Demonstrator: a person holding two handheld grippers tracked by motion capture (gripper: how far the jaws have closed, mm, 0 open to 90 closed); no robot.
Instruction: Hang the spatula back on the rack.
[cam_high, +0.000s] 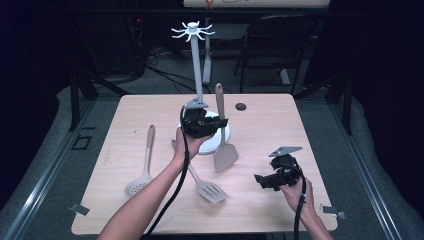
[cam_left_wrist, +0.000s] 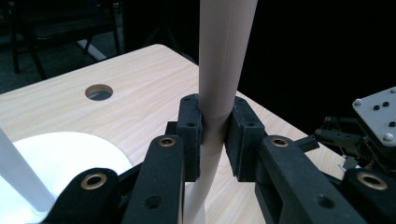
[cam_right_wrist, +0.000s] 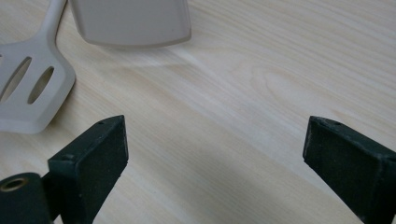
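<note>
Pale woodgrain tabletop (cam_high: 280, 125), matte, rounded corners, round grommet hole (cam_high: 241, 106) near far edge; dark room around. My left gripper (cam_high: 220, 121) pinches solid spatula (cam_high: 223, 150) at its smooth taupe handle, held upright w/ flat blade low, just beside white round stand base (cam_high: 220, 142). Stand pole (cam_high: 196, 70) slim, hook crown on top. My right gripper (cam_high: 257, 178) has jaws spread wide, nothing between, over bare wood near right edge w/ plenty of room. Slotted turner (cam_high: 207, 188) and perforated spoon (cam_high: 141, 167) lie flat at left. No readable markings.
</note>
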